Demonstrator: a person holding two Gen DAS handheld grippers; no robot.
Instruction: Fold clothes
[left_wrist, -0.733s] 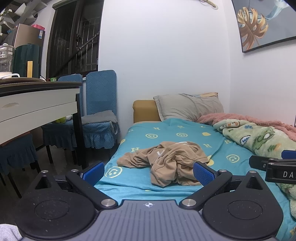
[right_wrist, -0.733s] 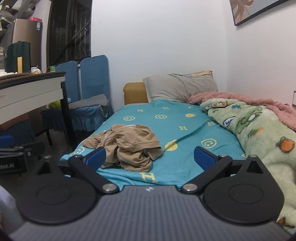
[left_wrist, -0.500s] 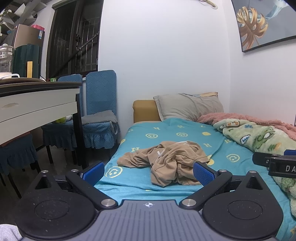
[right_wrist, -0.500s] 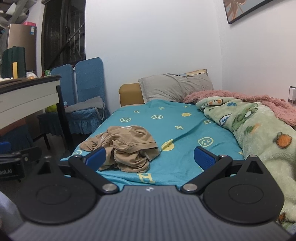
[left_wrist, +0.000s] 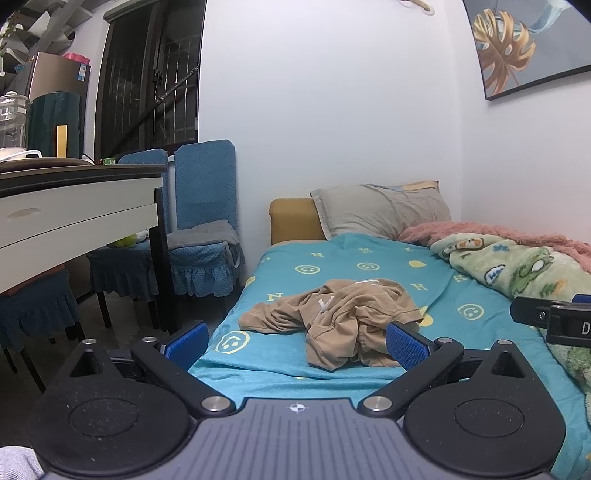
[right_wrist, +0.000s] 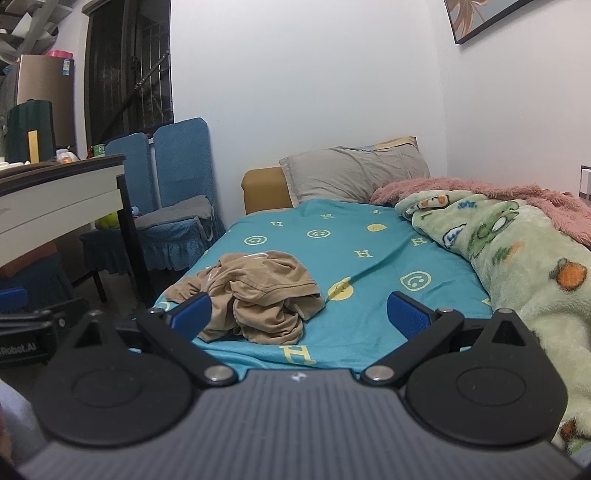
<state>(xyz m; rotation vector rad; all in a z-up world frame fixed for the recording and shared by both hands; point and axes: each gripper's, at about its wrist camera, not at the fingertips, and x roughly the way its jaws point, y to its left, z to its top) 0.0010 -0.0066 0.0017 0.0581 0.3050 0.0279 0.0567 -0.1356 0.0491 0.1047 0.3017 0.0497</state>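
Note:
A crumpled tan garment (left_wrist: 332, 317) (right_wrist: 255, 295) lies in a heap on the teal sheet of the bed (left_wrist: 369, 258) (right_wrist: 369, 236), near its foot. My left gripper (left_wrist: 295, 343) hovers short of the bed's end, open wide, nothing between its blue pads. My right gripper (right_wrist: 299, 314) is also open and empty, the heap just beyond its left pad. Each gripper shows at the edge of the other's view: the right gripper (left_wrist: 554, 321) at the right edge, the left gripper (right_wrist: 26, 325) at the left edge.
A green cartoon blanket (right_wrist: 517, 258) over a pink one runs along the bed's right side by the wall. A grey pillow (left_wrist: 380, 210) lies at the head. A white table (left_wrist: 74, 214) and blue-covered chairs (left_wrist: 199, 236) stand to the left.
The right gripper has moved forward toward the bed, so the tan garment sits larger and closer in its view. The left gripper has stayed where it was.

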